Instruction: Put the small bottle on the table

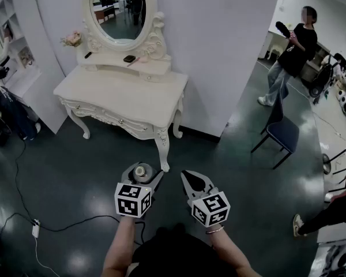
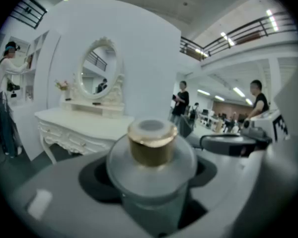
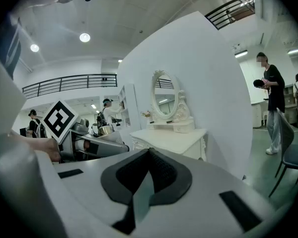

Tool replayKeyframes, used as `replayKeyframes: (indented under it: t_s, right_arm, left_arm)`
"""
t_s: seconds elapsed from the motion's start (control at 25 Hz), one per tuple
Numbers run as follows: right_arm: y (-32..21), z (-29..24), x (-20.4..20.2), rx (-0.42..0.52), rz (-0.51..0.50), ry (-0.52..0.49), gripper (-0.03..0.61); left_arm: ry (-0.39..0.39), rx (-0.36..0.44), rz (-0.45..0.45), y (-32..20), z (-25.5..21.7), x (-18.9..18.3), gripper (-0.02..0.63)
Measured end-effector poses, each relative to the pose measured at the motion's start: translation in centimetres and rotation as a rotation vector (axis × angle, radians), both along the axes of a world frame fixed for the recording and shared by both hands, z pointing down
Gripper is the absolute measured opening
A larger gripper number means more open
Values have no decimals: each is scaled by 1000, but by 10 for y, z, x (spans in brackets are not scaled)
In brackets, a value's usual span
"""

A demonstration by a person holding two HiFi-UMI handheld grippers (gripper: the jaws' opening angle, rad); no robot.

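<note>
Head view, small bottle (image 1: 142, 171): upright between the jaws of the left gripper (image 1: 140, 167), cap up, over the floor and well short of the table.
Head view, left jaws: clamped on the small bottle, one on each side of its round body.
Head view, right gripper (image 1: 188, 176): just right of the left jaws; its jaws are drawn together to a point with nothing between them.
Head view, table (image 1: 127, 100): ahead of both pairs of jaws; white with a smooth top, carved apron and curved legs. An oval mirror (image 1: 120, 7) in a scrolled frame stands on its raised back shelf.
Head view, floor (image 1: 63, 172): dark green and glossy, beneath both pairs of jaws.
Left gripper view, small bottle: fills the middle, seated in the dark recessed pads (image 2: 97, 180); translucent greyish cylindrical body with a broad rounded shoulder.
Left gripper view, cap (image 2: 152, 142): gold and metallic, a short cylinder with a pale flat top, standing above the jaw line.
Left gripper view, jaws: grey, matte and smooth, closed against the bottle's body on both sides.
Left gripper view, table: beyond the jaws and left of the bottle, apart from it.
Right gripper view, jaws: together; the dark ribbed pads meet at the tip, set in pale grey shells, and grip nothing.
Right gripper view, marker cube (image 3: 59, 119): left of the jaws, black square pattern on white, on the left gripper.
Right gripper view, table: ahead of the jaws, white, apart from them.
</note>
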State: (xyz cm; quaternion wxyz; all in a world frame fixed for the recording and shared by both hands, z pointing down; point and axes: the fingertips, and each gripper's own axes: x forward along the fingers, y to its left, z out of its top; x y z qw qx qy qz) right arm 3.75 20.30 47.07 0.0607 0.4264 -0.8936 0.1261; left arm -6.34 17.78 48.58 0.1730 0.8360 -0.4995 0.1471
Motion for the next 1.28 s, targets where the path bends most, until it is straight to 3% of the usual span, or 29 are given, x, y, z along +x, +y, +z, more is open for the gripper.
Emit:
replayKeyframes:
  t_s: [0.96, 1.28]
  right_arm:
    - [12, -4, 29, 17, -50, -49, 5]
    - [-21, 2, 34, 3, -33, -57, 5]
  left_arm:
    - [-30, 16, -51, 4, -3, 18, 339]
    - [-41, 4, -51, -29, 4, 18, 339]
